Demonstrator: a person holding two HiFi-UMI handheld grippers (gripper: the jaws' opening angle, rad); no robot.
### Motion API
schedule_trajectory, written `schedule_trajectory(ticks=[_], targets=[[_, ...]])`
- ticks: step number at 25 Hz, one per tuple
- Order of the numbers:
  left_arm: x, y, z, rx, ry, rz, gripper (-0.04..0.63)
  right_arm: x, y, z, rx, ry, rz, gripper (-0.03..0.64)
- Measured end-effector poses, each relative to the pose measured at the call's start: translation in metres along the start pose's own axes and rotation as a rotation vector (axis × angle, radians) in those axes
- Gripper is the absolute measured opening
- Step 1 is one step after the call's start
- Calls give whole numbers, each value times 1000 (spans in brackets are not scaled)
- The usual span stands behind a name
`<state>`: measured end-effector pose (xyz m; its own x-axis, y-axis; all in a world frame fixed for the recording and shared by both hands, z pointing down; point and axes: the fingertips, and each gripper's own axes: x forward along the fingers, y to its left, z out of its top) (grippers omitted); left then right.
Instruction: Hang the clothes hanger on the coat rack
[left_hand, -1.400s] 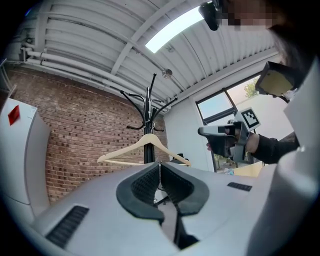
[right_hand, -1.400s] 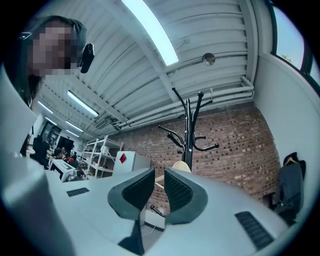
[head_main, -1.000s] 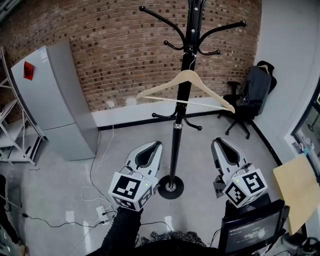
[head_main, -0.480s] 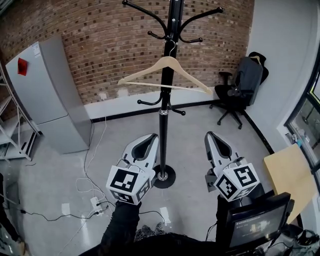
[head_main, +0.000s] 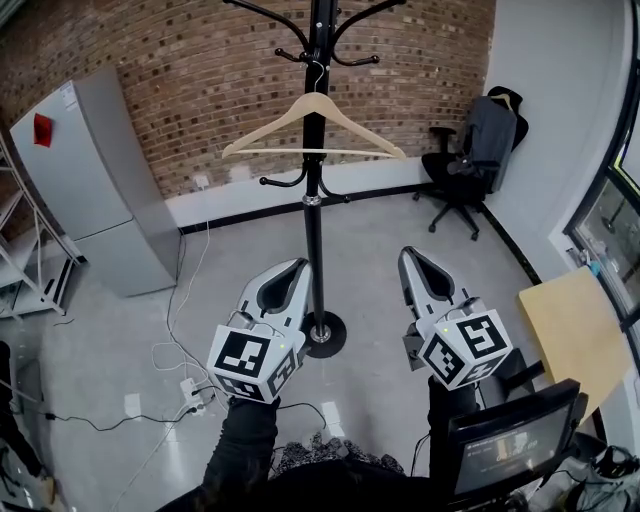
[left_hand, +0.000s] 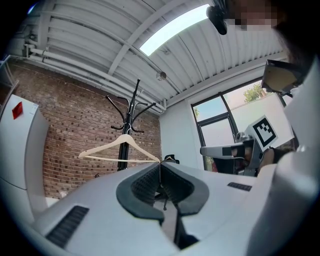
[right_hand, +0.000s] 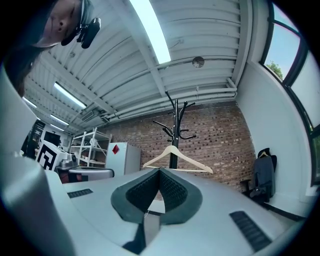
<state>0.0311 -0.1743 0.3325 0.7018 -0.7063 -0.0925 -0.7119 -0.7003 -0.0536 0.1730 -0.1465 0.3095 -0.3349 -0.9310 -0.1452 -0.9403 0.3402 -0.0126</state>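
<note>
Nearest you: the left gripper (head_main: 299, 268) is pressed together with nothing between the jaws. Its own view shows the dark ribbed pads (left_hand: 145, 186) meeting at the tip. The right gripper (head_main: 408, 256) reads the same, jaws together and empty. Both shells are smooth pale-grey plastic, each with a marker cube at the rear. Both point towards the rack and sit well short of it.

Rack (head_main: 313, 225): a round black base (head_main: 322, 334) on a glossy grey floor (head_main: 390, 240). The pole is slim black metal, with a lower and an upper set of curved arms ending in ball knobs.

Hanger (head_main: 350, 119): pale, bare-looking wood in a shallow triangle, with a thin straight crossbar and a wire hook (head_main: 318, 68) at the apex. It hangs high on the rack, hook over an upper arm close beside the pole, crossbar about level. Neither gripper touches it.

Behind: a red-brown brick wall (head_main: 150, 90) with rough coursing.

Judgement: the task looks complete. The hanger is on the rack and you hold nothing. These views show no step left. How the hook seats on the arm is too small to confirm.
</note>
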Motion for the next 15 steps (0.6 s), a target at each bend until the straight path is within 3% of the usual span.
schedule_trajectory(ticks=[15], targets=[[-40, -43, 6, 0, -11, 44, 15, -56, 20, 7, -46, 7, 33, 9]])
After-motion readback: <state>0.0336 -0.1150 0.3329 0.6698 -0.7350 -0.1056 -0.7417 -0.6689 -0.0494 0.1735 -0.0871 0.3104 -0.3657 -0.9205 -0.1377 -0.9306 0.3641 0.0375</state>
